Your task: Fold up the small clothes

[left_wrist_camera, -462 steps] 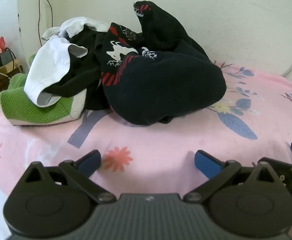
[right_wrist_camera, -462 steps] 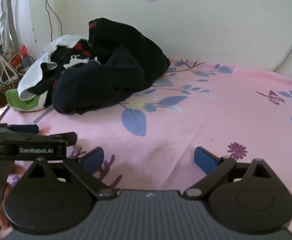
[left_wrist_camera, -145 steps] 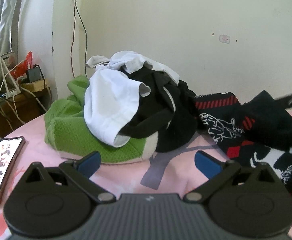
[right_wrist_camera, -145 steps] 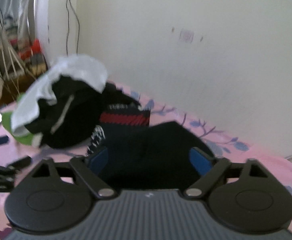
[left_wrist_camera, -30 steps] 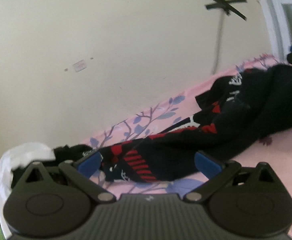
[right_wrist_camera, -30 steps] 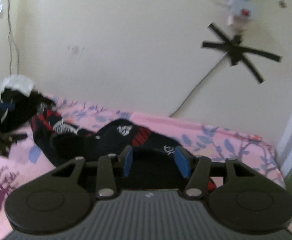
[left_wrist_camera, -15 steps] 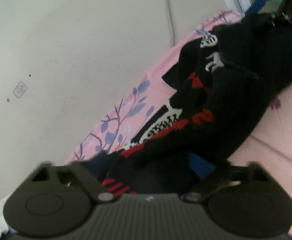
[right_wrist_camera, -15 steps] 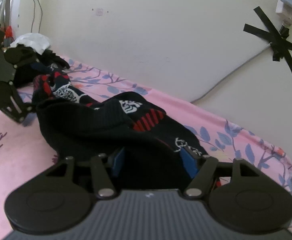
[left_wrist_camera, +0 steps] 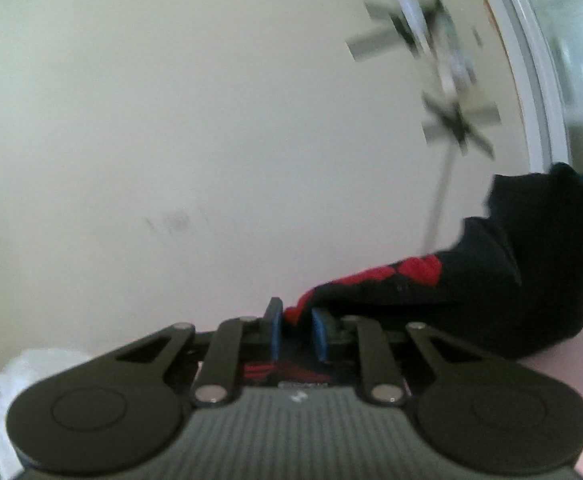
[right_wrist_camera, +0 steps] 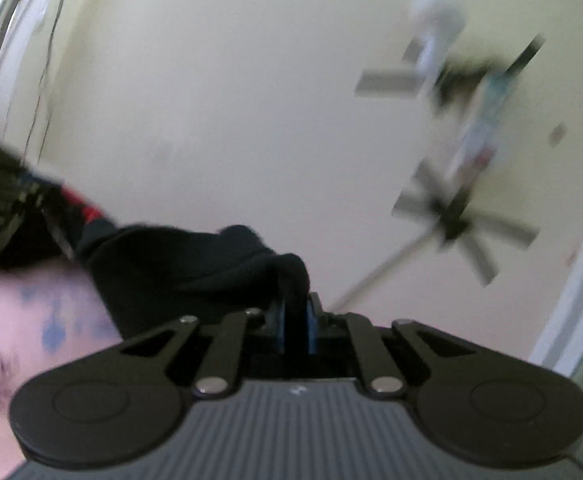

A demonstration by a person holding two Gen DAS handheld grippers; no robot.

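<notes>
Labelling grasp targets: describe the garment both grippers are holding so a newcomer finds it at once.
Start at the pink flowered bedsheet under the cream wall. Stretched above it between the left gripper and the right gripper is a black garment, each end pinched between blue fingers. Its bright red patches set it apart from the white clothes at the far left.

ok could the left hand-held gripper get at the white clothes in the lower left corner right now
Probably not: the left hand-held gripper is shut on the black garment, and the white clothes lie off to its side, behind its body.
</notes>
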